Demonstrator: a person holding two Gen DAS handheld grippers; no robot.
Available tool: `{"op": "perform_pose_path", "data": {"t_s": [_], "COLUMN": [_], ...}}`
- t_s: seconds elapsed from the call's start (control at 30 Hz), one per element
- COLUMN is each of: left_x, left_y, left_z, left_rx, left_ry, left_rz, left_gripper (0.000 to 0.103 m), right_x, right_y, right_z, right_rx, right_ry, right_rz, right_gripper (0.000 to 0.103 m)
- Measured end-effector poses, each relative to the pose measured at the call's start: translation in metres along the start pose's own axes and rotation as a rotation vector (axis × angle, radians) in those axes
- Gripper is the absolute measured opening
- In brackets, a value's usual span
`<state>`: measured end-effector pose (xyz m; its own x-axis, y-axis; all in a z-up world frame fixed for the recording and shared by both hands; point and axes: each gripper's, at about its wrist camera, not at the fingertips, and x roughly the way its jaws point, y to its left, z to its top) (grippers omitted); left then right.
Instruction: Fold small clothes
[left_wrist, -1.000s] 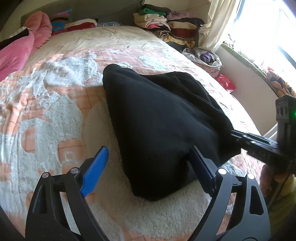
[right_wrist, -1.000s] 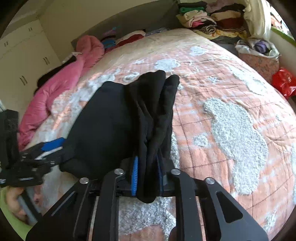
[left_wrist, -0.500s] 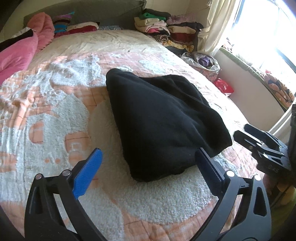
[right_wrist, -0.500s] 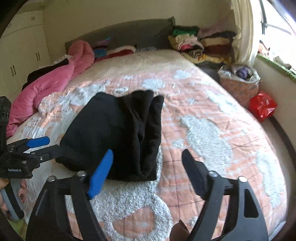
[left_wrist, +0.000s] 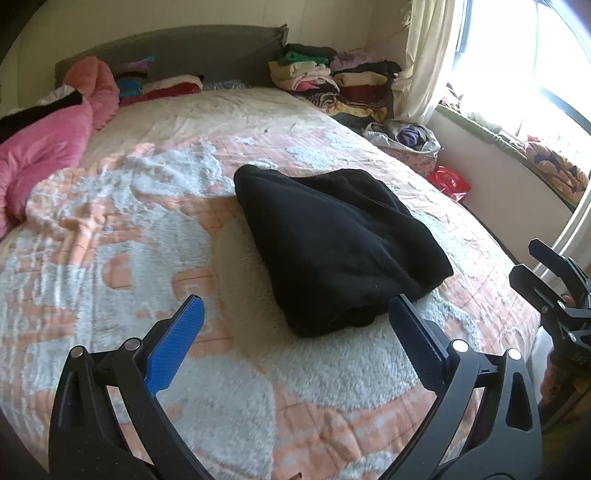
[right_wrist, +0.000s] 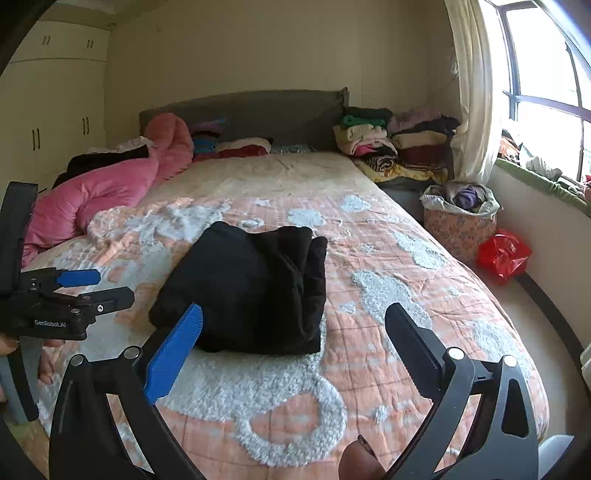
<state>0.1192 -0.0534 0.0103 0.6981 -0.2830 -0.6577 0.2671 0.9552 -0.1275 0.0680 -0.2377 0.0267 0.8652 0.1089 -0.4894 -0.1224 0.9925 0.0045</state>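
The bed was cluttered; the folded black garment lay mid-quilt. My right claw had just been opening, nothing between; left claw gaped empty too. That loose stack could've slumped open.

Folded black garment on bedspread, left tool spread wide

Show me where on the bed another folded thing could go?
Bare blanket lies between the black garment and the window-side edge, and more between it and the pink quilt. The headboard end is crowded with clothes stacks.
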Motion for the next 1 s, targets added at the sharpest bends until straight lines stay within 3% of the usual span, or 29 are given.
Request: {"op": "perform_pose_path", "data": {"t_s": [0.43, 0.83, 1.0], "left_x": [-0.045, -0.055, -0.047], "left_y": [-0.004, 0.0, 0.002], "left_z": [-0.033, -0.066, -0.071], "left_rx": [0.024, -0.023, -0.036], "left_ry": [-0.081, -0.06, -0.04], "left_rz": [-0.008, -0.012, 0.001], "left_gripper": [0.094, 0.094, 0.094], "right_x": [-0.038, -0.06, -0.053], "right_y": [0.009, 0.028, 0.036], "right_z": [-0.023, -0.036, -0.048], "right_rx": [0.016, 0.029, 0.03], "right_ry": [-0.018, -0.044, -0.006], "right_rz": [-0.03, -0.034, -0.035], "right_gripper": [0.099, 0.099, 0.099]}}
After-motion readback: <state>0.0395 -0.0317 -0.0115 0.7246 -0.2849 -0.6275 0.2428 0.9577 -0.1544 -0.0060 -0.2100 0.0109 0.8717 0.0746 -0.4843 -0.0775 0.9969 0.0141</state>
